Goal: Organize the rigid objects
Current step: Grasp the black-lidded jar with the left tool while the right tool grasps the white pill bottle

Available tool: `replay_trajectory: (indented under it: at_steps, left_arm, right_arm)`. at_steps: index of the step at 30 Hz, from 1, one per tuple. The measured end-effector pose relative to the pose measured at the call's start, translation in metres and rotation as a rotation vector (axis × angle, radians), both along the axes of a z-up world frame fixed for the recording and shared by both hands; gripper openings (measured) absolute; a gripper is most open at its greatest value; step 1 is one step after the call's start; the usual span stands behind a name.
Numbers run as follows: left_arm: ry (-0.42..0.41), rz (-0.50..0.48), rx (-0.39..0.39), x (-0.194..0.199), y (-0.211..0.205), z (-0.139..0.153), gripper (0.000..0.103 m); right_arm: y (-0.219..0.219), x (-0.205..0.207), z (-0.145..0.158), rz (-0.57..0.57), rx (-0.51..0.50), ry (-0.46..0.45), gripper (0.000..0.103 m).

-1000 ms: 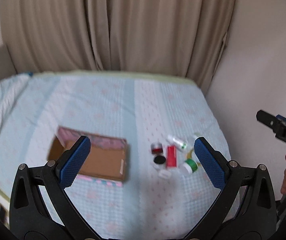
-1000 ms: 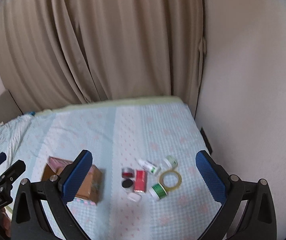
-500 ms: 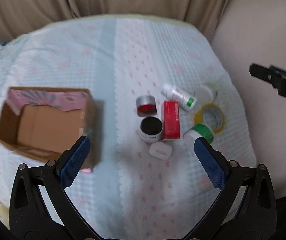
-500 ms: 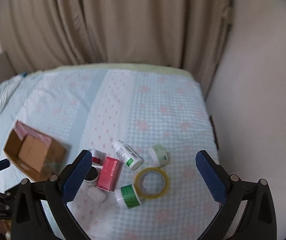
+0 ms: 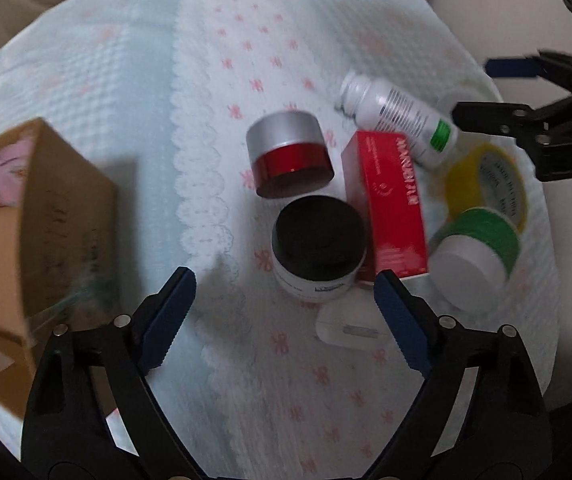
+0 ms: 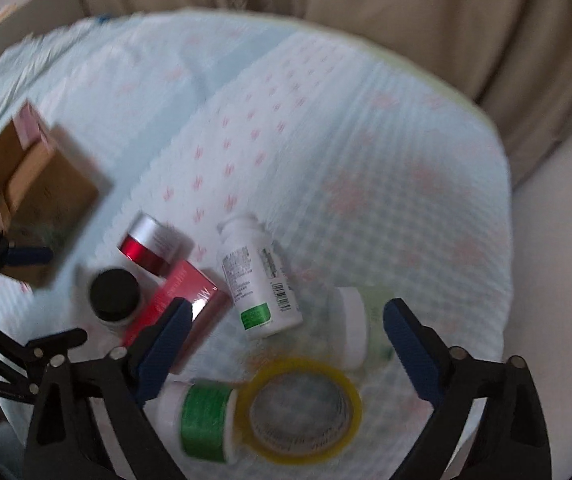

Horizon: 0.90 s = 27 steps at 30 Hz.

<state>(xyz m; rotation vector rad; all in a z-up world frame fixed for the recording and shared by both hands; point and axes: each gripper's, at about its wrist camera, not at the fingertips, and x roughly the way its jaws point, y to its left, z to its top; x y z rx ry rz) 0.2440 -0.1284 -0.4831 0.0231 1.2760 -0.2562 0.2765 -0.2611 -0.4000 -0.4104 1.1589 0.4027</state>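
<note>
A cluster of small objects lies on the bed. In the left wrist view: a black-lidded white jar [image 5: 318,242], a red and silver jar [image 5: 289,153], a red box [image 5: 394,204], a white bottle [image 5: 400,114], a yellow tape roll [image 5: 486,184], a green-banded jar [image 5: 474,254] and a small white case [image 5: 352,326]. My left gripper [image 5: 286,308] is open just above the black-lidded jar and the case. My right gripper [image 6: 286,340] is open over the white bottle [image 6: 257,280], the tape roll [image 6: 306,404] and a pale jar [image 6: 356,326].
An open cardboard box [image 5: 25,236] with a pink patterned flap stands at the left; it also shows in the right wrist view [image 6: 29,184]. The bedspread [image 5: 125,80] is pale blue with pink marks. Beige curtains [image 6: 366,8] and a wall lie beyond the bed.
Both grippers have dropped down toward the bed and closed in on the cluster of objects, which looks much larger. Both stay open. No object has moved.
</note>
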Motion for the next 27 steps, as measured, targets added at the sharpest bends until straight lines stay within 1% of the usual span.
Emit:
replay_trajectory:
  at_steps: [2,3,5,7,8,11,13,15,16,17,18,20,21,24,27]
  left_arm:
    - [0.006,-0.03,0.007,0.004,-0.004,-0.009,0.087]
    - [0.008,-0.042,0.01,0.006,-0.006,-0.011,0.087]
    - [0.013,-0.065,0.015,0.009,-0.01,-0.018,0.086]
    - [0.024,-0.085,0.005,0.013,-0.013,-0.023,0.074]
    - [0.035,-0.093,-0.008,0.016,-0.015,-0.026,0.073]
    - [0.041,-0.114,-0.023,0.02,-0.018,-0.031,0.067]
    - [0.05,-0.128,-0.043,0.023,-0.02,-0.033,0.06]
    - [0.07,-0.14,-0.041,0.026,-0.023,-0.038,0.055]
    - [0.071,-0.151,-0.025,0.026,-0.026,-0.04,0.055]
    - [0.065,-0.158,-0.019,0.024,-0.029,-0.04,0.055]
    - [0.06,-0.163,-0.016,0.024,-0.03,-0.039,0.055]
    - [0.056,-0.159,-0.023,0.022,-0.033,-0.039,0.054]
    - [0.052,-0.155,-0.029,0.022,-0.033,-0.038,0.054]
    - [0.041,-0.14,-0.033,0.019,-0.033,-0.036,0.054]
    - [0.015,-0.118,-0.037,0.015,-0.027,-0.027,0.054]
  right_arm:
    - [0.007,0.006,-0.015,0.051,-0.029,0.02,0.092]
    - [0.009,0.008,-0.019,0.069,-0.043,0.025,0.088]
    - [0.012,0.015,-0.031,0.097,-0.064,0.051,0.084]
    - [0.013,0.022,-0.042,0.111,-0.071,0.081,0.08]
    - [0.014,0.025,-0.046,0.117,-0.071,0.098,0.077]
    - [0.017,0.034,-0.057,0.14,-0.059,0.154,0.077]
    - [0.02,0.04,-0.063,0.152,-0.061,0.182,0.076]
    - [0.022,0.046,-0.071,0.16,-0.043,0.223,0.066]
    - [0.024,0.049,-0.075,0.159,-0.033,0.247,0.062]
    - [0.026,0.051,-0.08,0.16,-0.025,0.272,0.053]
    - [0.028,0.051,-0.084,0.166,-0.034,0.277,0.051]
    - [0.033,0.049,-0.086,0.188,-0.067,0.248,0.047]
    - [0.036,0.047,-0.087,0.188,-0.075,0.24,0.047]
    - [0.034,0.046,-0.087,0.152,-0.067,0.233,0.047]
    - [0.033,0.046,-0.085,0.111,-0.057,0.222,0.047]
